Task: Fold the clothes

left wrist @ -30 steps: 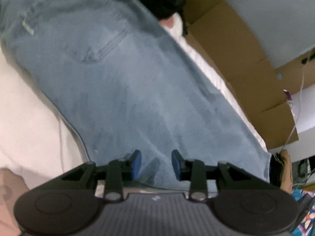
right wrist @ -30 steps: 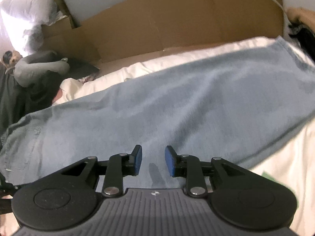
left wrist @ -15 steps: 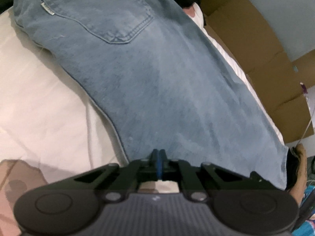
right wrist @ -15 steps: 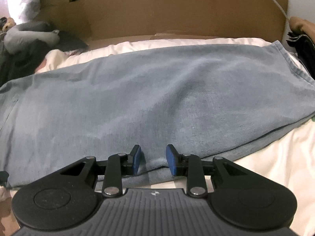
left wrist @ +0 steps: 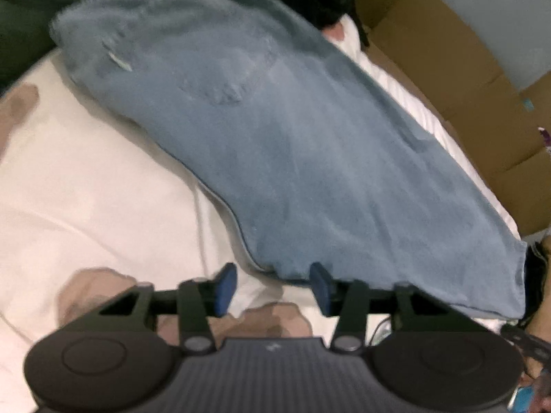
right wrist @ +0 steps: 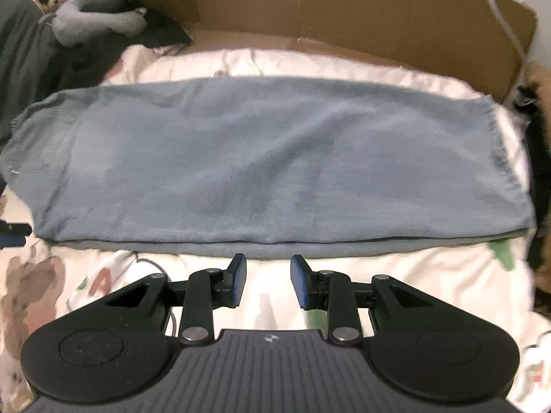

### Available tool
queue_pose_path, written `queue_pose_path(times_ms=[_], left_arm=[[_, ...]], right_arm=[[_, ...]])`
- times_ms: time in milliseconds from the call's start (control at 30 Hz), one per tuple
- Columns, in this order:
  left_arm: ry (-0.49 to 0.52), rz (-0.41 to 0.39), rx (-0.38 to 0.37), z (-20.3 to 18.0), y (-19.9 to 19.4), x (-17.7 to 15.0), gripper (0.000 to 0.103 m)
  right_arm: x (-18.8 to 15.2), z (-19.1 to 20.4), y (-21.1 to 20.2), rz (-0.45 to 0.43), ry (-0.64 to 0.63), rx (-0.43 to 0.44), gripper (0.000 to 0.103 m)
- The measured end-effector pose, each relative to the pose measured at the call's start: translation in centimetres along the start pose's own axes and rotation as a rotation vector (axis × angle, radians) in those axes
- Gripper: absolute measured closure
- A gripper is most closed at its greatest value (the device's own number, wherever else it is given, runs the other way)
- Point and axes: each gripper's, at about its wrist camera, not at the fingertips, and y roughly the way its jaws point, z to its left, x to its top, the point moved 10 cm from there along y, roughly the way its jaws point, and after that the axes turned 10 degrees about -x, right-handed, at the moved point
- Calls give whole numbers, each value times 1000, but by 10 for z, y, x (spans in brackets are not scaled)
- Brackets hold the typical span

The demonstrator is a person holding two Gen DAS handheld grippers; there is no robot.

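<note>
Left hand-held gripper now off jeans

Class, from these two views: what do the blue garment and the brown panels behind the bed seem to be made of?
Blue garment: probably washed denim jeans, matte and faded, with a stitched hem and a patch pocket, blurred in the left view. Brown panels: corrugated cardboard, dull, judging by fold creases and a torn flap edge.
</note>
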Motion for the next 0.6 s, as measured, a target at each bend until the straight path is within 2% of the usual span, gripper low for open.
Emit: queue_pose_path(times_ms=[133, 267, 433, 600], left_arm=[[-15, -16, 9, 1, -20, 3, 51], [-47, -43, 17, 0, -36, 6, 44], [-72, -54, 17, -13, -43, 9, 40], [-78, -58, 8, -30, -37, 12, 34]], right_arm=[[7, -26, -39, -42, 15, -20, 59], [13, -55, -69, -97, 55, -36, 47], [4, -87, -78, -143, 227, -17, 46], [-16, -111, -64, -183, 420, 16, 45]])
